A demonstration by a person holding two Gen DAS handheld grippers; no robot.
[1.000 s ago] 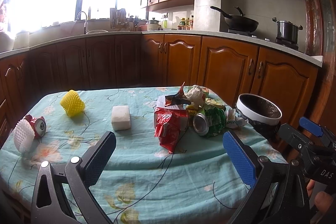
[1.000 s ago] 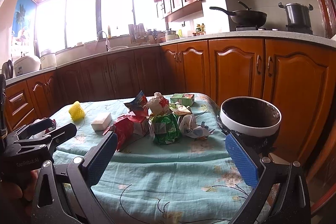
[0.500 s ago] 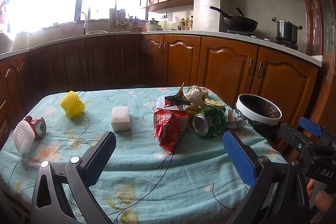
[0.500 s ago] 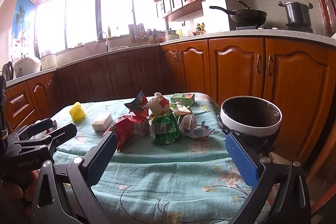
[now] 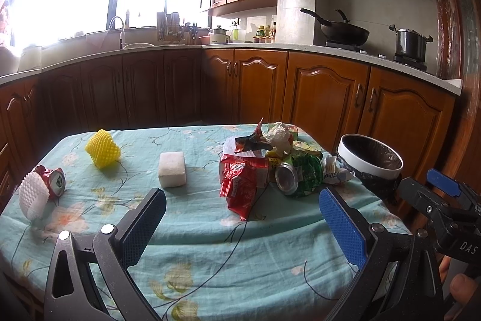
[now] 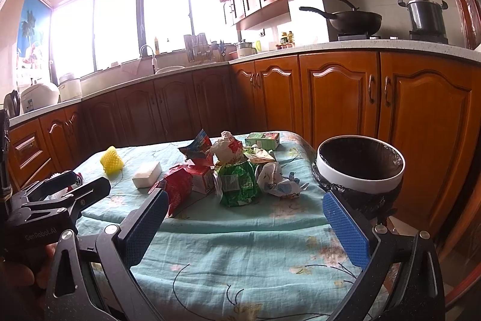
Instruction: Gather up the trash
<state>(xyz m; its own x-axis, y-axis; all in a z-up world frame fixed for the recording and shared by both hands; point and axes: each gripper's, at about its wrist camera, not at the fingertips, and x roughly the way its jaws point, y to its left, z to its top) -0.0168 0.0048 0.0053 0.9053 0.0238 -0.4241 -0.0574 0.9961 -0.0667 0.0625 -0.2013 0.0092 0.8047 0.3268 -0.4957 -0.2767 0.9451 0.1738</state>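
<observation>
Blue pads: both sets of jaws wide apart, nothing in them
Left gripper (image 5: 240, 227): hovering over the near worktop (image 5: 210, 254) edge
Right gripper (image 6: 245, 227): same, just beside the bin
Trash pile (image 5: 264, 167): red wrapper, can, green bag, heaped mid-worktop
Bin (image 6: 360, 167): black liner, at the worktop's right edge
Strays: yellow foam net (image 5: 102, 152), white block (image 5: 172, 173), crushed can (image 5: 54, 181) off left

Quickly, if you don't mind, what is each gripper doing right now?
Left gripper: open, holding nothing, above the tablecloth.
Right gripper: open, holding nothing.
</observation>
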